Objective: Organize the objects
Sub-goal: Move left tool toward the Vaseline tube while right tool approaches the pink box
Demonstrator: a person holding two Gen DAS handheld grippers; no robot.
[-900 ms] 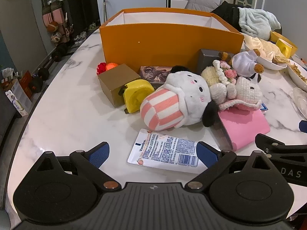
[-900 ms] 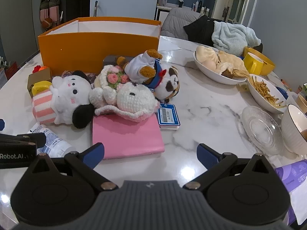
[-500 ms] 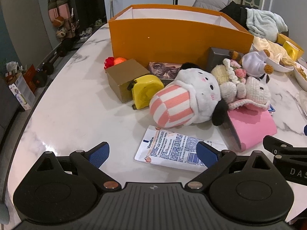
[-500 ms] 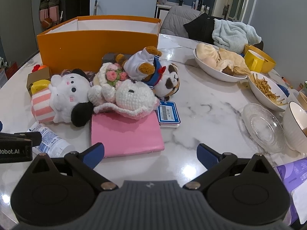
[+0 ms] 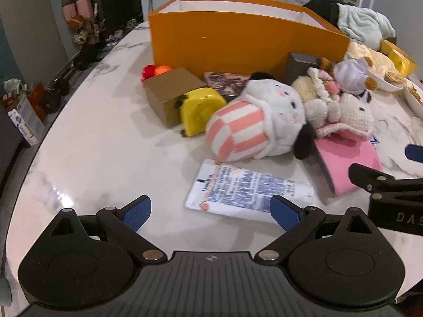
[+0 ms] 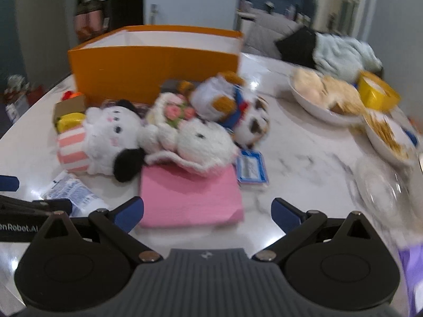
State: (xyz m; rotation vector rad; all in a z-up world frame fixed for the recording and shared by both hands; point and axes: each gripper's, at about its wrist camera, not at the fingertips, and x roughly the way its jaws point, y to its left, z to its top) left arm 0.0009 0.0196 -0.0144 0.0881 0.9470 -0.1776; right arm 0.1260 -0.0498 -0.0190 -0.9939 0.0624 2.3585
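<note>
Left wrist view. Left gripper (image 5: pixel 210 212) low over the near edge of the marble desk (image 5: pixel 100 142), jaws wide, nothing between them. A flat lotion tube (image 5: pixel 248 189) lies just ahead, its right end close to the right blue fingertip (image 5: pixel 284 211). Behind the tube, a white plush in a pink-striped outfit (image 5: pixel 253 128) lies on its side, touching a yellow toy (image 5: pixel 201 109) and a brown cardboard box (image 5: pixel 171 92). A pink pouch (image 5: pixel 351 162) sits to the right under a crocheted doll (image 5: pixel 349 111). An orange box (image 5: pixel 246 43), open at the top, stands toward the far edge. Part of the other gripper's frame enters at the right edge.

Right wrist view, blurred. Right gripper (image 6: pixel 207 212) also over the near edge, jaws wide and empty. Pink pouch (image 6: pixel 189 196) directly ahead, nearer the left fingertip. The crocheted doll (image 6: pixel 195 138) overlaps its far side; striped plush (image 6: pixel 103 140) to the left, a blue-framed card (image 6: pixel 249 167) beside the pouch on the right. Orange box (image 6: pixel 156 66) behind the pile. Bowls of food (image 6: pixel 325 97) toward the right edge.
</note>
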